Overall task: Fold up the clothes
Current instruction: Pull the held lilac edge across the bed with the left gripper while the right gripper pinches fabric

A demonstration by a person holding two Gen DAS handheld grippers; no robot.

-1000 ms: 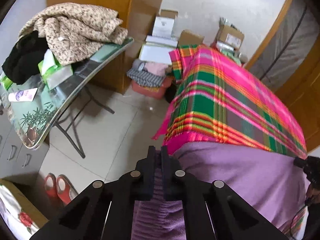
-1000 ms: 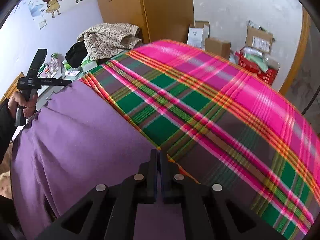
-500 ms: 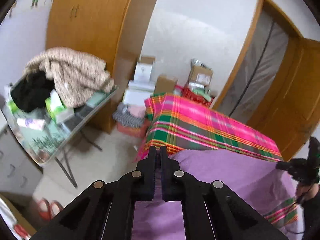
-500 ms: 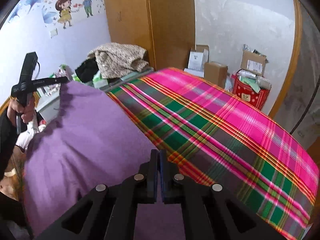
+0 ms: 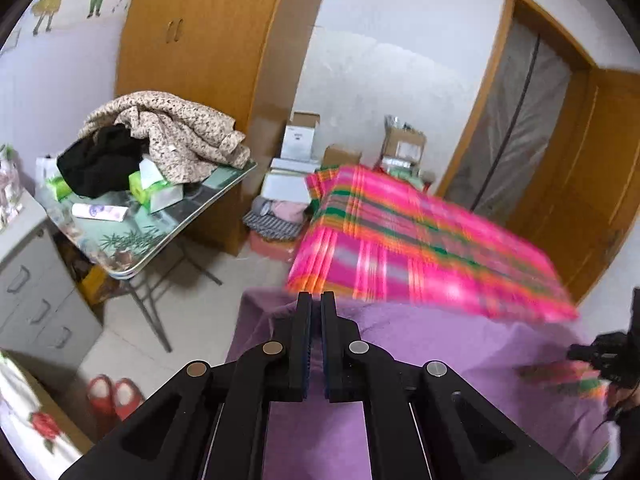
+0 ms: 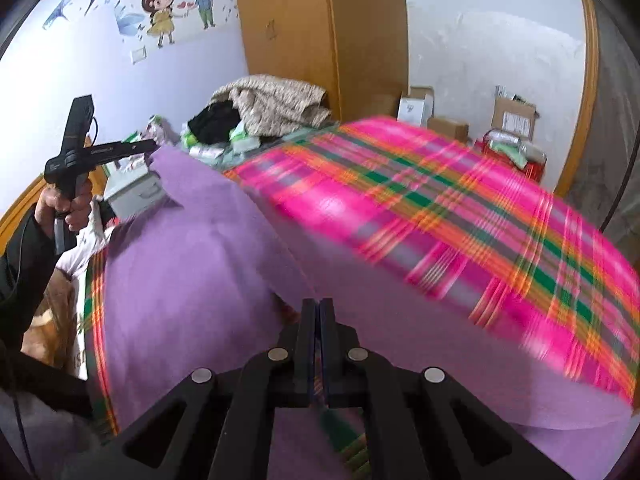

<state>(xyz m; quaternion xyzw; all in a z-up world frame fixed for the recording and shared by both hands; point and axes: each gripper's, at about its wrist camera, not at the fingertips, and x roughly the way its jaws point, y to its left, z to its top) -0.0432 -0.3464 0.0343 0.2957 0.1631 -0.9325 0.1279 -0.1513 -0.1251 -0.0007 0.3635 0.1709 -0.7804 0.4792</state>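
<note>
Soft, even daylight fills both views, with no hard shadows or glare. The plaid blanket (image 5: 420, 248) is smeared by motion blur. Fisheye bending curves the walls, and the corners go black.

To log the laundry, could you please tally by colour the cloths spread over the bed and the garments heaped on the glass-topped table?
Purple: 1, the purple cloth
Pink plaid: 1, the plaid bedspread
Beige floral: 1, the quilted jacket
Black: 1, the black garment
Total: 4
</note>
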